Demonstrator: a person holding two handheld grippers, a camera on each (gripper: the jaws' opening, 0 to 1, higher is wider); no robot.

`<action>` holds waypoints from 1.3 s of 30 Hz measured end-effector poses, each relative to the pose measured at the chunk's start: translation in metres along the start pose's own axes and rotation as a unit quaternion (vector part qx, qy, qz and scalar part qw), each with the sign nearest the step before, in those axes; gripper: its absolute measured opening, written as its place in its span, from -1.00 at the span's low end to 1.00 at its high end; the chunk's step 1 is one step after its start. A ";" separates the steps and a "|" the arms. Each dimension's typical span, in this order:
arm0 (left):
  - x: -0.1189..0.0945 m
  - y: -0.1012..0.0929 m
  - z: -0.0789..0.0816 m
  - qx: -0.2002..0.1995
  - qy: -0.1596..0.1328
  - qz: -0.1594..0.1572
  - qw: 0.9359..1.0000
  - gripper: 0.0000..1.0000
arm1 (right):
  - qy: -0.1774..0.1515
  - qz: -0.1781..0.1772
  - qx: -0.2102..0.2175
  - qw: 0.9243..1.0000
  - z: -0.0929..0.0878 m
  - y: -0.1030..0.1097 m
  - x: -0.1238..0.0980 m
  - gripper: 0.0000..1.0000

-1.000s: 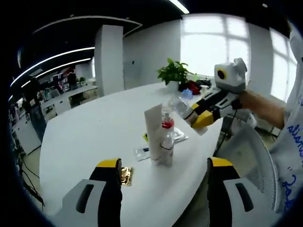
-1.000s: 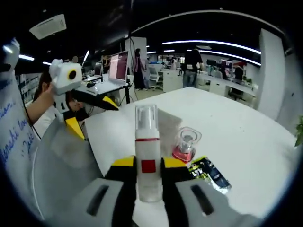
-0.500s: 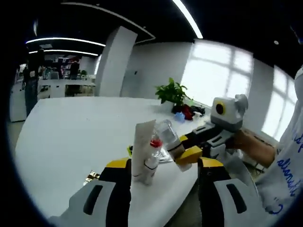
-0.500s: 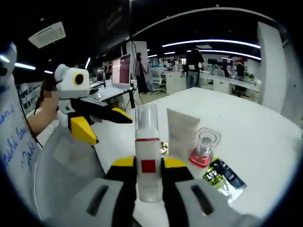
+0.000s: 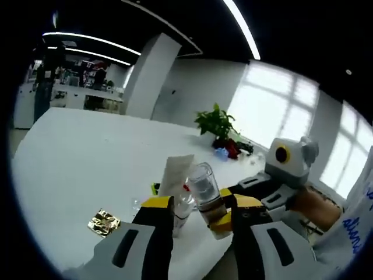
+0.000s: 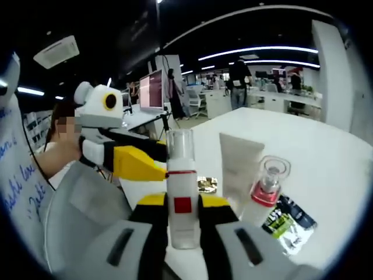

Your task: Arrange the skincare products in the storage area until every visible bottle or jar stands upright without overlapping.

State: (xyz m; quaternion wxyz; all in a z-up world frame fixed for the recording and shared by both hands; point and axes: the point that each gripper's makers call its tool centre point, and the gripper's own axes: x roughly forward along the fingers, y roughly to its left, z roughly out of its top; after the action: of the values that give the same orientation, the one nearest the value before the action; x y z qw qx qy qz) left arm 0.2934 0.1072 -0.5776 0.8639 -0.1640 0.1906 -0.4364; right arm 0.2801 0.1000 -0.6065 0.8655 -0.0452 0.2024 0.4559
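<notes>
My right gripper (image 6: 182, 201) is shut on a clear pump bottle (image 6: 182, 175) with a red label and holds it upright over the table's near edge. In the left gripper view that bottle's clear cap (image 5: 203, 184) leans in from the right between my left gripper's (image 5: 202, 204) open jaws, carried by the right gripper (image 5: 224, 207). The jaws stand either side of the cap without touching it. In the right gripper view the left gripper (image 6: 140, 154) reaches in from the left, level with the bottle's neck. A white tube (image 6: 239, 169) (image 5: 175, 175) and a small red-collared bottle (image 6: 268, 186) stand upright just behind.
A gold sachet (image 5: 104, 222) (image 6: 207, 184) and a dark green sachet (image 6: 288, 221) lie flat on the white table (image 5: 81, 151). A potted plant (image 5: 217, 122) stands at the far edge. A person's hand (image 5: 312, 207) holds the right gripper. Office desks and people are beyond.
The two grippers have come together: the held bottle's top now lies between the left jaws, which have narrowed. The right gripper has kept its grip on the bottle.
</notes>
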 end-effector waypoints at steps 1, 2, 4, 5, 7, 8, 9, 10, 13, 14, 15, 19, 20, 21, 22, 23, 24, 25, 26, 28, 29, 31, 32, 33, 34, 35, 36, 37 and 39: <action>0.002 0.000 -0.001 -0.010 0.000 0.001 1.000 -0.36 | 0.002 0.000 -0.002 1.000 0.000 0.001 0.001 -0.61; 0.003 0.001 -0.002 -0.009 -0.001 0.005 1.000 -0.37 | 0.003 0.000 -0.004 1.000 0.000 0.002 0.002 -0.61; 0.005 0.004 -0.005 -0.011 0.004 0.013 1.000 -0.39 | 0.003 0.005 -0.004 1.000 0.000 0.004 0.002 -0.61; 0.006 0.005 -0.005 -0.014 0.005 0.013 1.000 -0.43 | 0.002 0.005 -0.004 1.000 0.000 0.004 0.003 -0.61; 0.006 0.004 -0.005 -0.017 0.006 0.011 1.000 -0.47 | 0.004 0.005 -0.007 1.000 0.000 0.005 0.004 -0.61; 0.007 0.004 -0.004 -0.018 0.004 0.012 1.000 -0.50 | 0.007 0.001 -0.012 1.000 -0.001 0.004 0.004 -0.61; 0.007 0.004 -0.004 -0.021 0.004 0.012 1.000 -0.50 | 0.008 0.001 -0.012 1.000 -0.002 0.005 0.005 -0.61; 0.008 0.006 -0.003 -0.027 0.001 0.016 0.999 -0.50 | 0.008 0.002 -0.013 1.000 -0.002 0.005 0.005 -0.61; 0.008 0.007 -0.003 -0.028 0.001 0.014 1.000 -0.54 | 0.008 0.000 -0.013 1.000 -0.002 0.006 0.006 -0.61; 0.009 0.005 -0.004 -0.029 0.003 0.011 1.000 -0.58 | 0.009 0.001 -0.013 1.000 -0.003 0.006 0.007 -0.61; 0.010 0.004 -0.004 -0.033 0.005 0.011 0.999 -0.58 | 0.011 0.001 -0.012 1.000 -0.004 0.006 0.007 -0.61; 0.011 0.007 -0.007 -0.036 0.011 0.013 0.999 -0.59 | 0.016 -0.005 -0.016 1.000 -0.007 0.005 0.009 -0.61; 0.012 0.007 -0.008 -0.036 0.013 0.014 0.999 -0.59 | 0.018 -0.006 -0.018 1.000 -0.007 0.006 0.009 -0.61; 0.012 0.007 -0.008 -0.038 0.013 0.015 0.999 -0.59 | 0.018 -0.008 -0.018 1.000 -0.008 0.005 0.009 -0.61; 0.013 0.007 -0.008 -0.041 0.011 0.017 0.999 -0.59 | 0.017 -0.009 -0.015 1.000 -0.008 0.005 0.009 -0.61; 0.014 0.007 -0.008 -0.045 0.007 0.020 0.999 -0.60 | 0.014 -0.012 -0.011 1.000 -0.007 0.004 0.010 -0.61; 0.015 0.005 -0.009 -0.046 0.005 0.021 0.999 -0.60 | 0.013 -0.013 -0.010 1.000 -0.007 0.004 0.010 -0.62; 0.015 0.004 -0.009 -0.047 0.005 0.021 0.999 -0.60 | 0.012 -0.016 -0.010 1.000 -0.007 0.004 0.010 -0.62; 0.016 0.005 -0.009 -0.050 0.004 0.022 0.998 -0.60 | 0.010 -0.017 -0.010 1.000 -0.007 0.004 0.010 -0.62; 0.016 0.005 -0.009 -0.055 0.002 0.022 0.998 -0.61 | 0.006 -0.021 -0.009 1.000 -0.006 0.003 0.011 -0.62; 0.017 0.004 -0.009 -0.059 0.001 0.022 0.998 -0.61 | 0.006 -0.022 -0.008 1.000 -0.006 0.003 0.011 -0.62; 0.017 0.004 -0.009 -0.065 -0.003 0.024 0.998 -0.61 | 0.004 -0.025 -0.009 1.000 -0.005 0.002 0.011 -0.62; 0.018 0.004 -0.010 -0.067 -0.003 0.024 0.997 -0.61 | 0.005 -0.026 -0.009 1.000 -0.004 0.002 0.011 -0.62; 0.018 0.004 -0.010 -0.070 -0.005 0.025 0.997 -0.62 | 0.004 -0.027 -0.010 1.000 -0.004 0.001 0.012 -0.62; 0.018 0.004 -0.010 -0.073 -0.006 0.026 0.997 -0.62 | 0.004 -0.028 -0.010 1.000 -0.004 0.000 0.012 -0.62; 0.019 0.004 -0.010 -0.074 -0.007 0.026 0.997 -0.62 | 0.003 -0.029 -0.013 0.999 -0.003 0.000 0.012 -0.62; 0.019 0.004 -0.011 -0.075 -0.007 0.027 0.997 -0.62 | 0.002 -0.031 -0.017 0.999 -0.002 -0.001 0.012 -0.62; 0.019 0.003 -0.011 -0.078 -0.007 0.028 0.997 -0.62 | 0.002 -0.035 -0.026 0.999 -0.001 -0.002 0.012 -0.62; 0.020 0.005 -0.012 -0.082 -0.005 0.029 0.996 -0.63 | 0.002 -0.036 -0.026 0.999 -0.001 -0.002 0.012 -0.62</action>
State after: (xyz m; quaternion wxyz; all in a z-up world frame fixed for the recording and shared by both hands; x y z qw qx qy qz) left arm 0.3019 0.0922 -0.5936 0.8605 -0.2309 0.2264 -0.3937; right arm 0.2876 0.1081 -0.6123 0.8794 -0.0762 0.1904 0.4296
